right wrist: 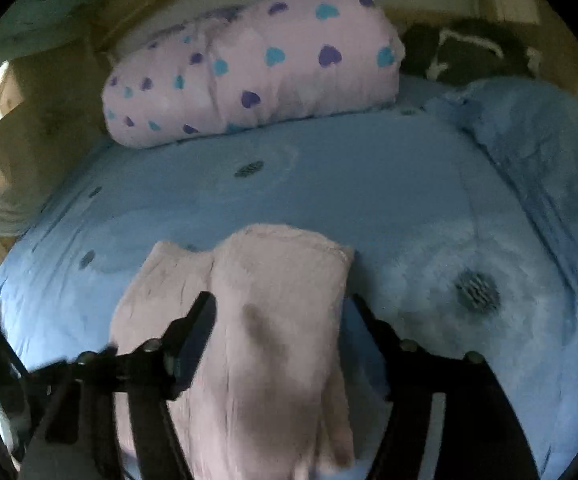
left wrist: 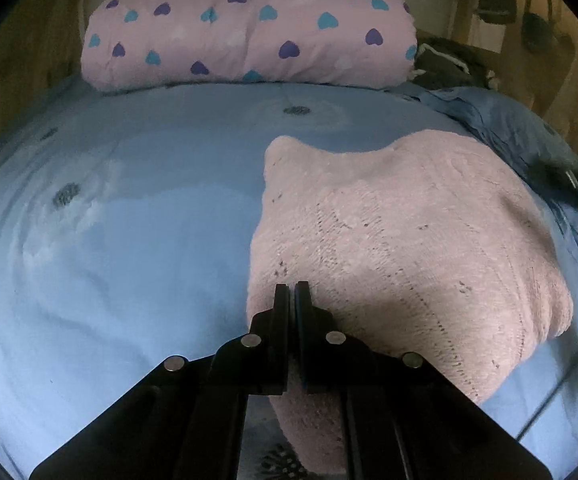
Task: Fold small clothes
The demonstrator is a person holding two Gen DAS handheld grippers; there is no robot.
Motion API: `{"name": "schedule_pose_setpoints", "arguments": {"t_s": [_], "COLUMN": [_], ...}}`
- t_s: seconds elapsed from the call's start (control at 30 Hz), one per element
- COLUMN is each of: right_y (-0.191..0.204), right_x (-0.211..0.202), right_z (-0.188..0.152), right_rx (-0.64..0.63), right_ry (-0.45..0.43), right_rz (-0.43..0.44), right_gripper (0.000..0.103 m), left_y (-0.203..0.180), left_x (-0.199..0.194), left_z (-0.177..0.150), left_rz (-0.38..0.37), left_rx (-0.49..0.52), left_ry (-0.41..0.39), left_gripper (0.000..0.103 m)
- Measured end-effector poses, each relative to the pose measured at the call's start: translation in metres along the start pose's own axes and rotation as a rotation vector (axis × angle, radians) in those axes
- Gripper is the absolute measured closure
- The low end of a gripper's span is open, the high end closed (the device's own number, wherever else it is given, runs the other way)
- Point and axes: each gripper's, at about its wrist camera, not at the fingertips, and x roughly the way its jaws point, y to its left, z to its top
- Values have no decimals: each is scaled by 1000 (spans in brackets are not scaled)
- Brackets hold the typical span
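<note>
A pink knitted garment (left wrist: 401, 248) lies folded on the light blue bedspread (left wrist: 129, 240). The left gripper (left wrist: 292, 292), jaws together and holding nothing, sits at its near left edge. The right gripper (right wrist: 281, 308) stands with jaws apart astride the garment (right wrist: 265, 340), pads off it. A heart-print pillow (left wrist: 249, 28) lies beyond.

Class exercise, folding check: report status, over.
Left gripper shut above pink knit garment. Right gripper open, garment between fingers, ungripped. Garment on blue bedspread. Nothing obstructing.

No words, labels, brands or numbers can be read anywhere in either view, only printed patterns
</note>
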Motion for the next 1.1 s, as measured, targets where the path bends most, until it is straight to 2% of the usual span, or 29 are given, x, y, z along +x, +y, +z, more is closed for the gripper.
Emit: {"name": "schedule_pose_setpoints", "arguments": {"t_s": [0.13, 0.17, 0.23, 0.3, 0.37, 0.43, 0.5, 0.57, 0.6, 0.63, 0.7, 0.73, 0.77, 0.83, 0.9, 0.93, 0.97, 1.0, 1.03, 1.1], "right_y": [-5, -7, -18, -30, -33, -31, -34, -43, -46, -47, -46, -47, -49, -56, -57, -50, -35, -19, 14, 61], "right_x": [10, 20, 34, 32, 25, 20, 25, 41, 54, 67, 66, 61, 59, 53, 43, 39, 40, 44, 57, 77], "right_z": [-28, -29, -24, -11, 2, 14, 24, 27, 22, 13, 6, 5, 6, 12, 22, 27, 32, 37, 44, 47], "right_rx": [-1, 1, 42, 104, 89, 45, 40, 84, 99, 92, 65, 63, 77, 144, 222, 248, 242, 215, 145, 15], "right_ry": [4, 34, 102, 73, 43, 15, 21, 76, 130, 188, 154, 131, 131, 124, 51, 1, -24, -14, 46, 137], "right_rz": [22, 30, 83, 140, 153, 122, 100, 93, 71, 30, -12, -59, -78, -85, -98, -91, -48, 14, 112, 156], "right_gripper": [23, 38, 84, 86, 87, 87, 88, 87, 87, 82, 66, 44, 28, 27, 27, 27, 26, 26, 26, 32], "left_y": [6, 4, -2, -1, 7, 8, 2, -3, -5, -7, -7, -4, 2, 18, 38, 42, 42, 40, 36, 28], "left_x": [2, 1, 0, -1, -5, -8, -11, -12, -12, -13, -12, -12, -12, -9, -3, -1, -1, -1, -2, -4], "left_z": [0, 0, 0, 1, 2, 3, 4, 2, 2, 2, 2, 2, 1, -3, -2, -2, -2, -2, -3, -4], "left_rz": [-22, -18, -10, -23, -104, -148, -156, -145, -136, -133, -143, -169, -211, -307, -405, -433, -432, -420, -402, -366], "left_rx": [-51, -52, -29, -42, -110, -125, -93, -59, -39, -24, -19, -27, -34, -79, -181, -206, -204, -191, -171, -133], "left_ry": [11, 7, 2, -5, -29, -37, -52, -61, -66, -72, -76, -80, -92, -99, -69, -60, -60, -63, -70, -84], "left_gripper": [103, 103, 103, 103, 103, 103, 103, 103, 103, 103, 103, 103, 103, 103, 103, 103, 103, 103, 103, 103]}}
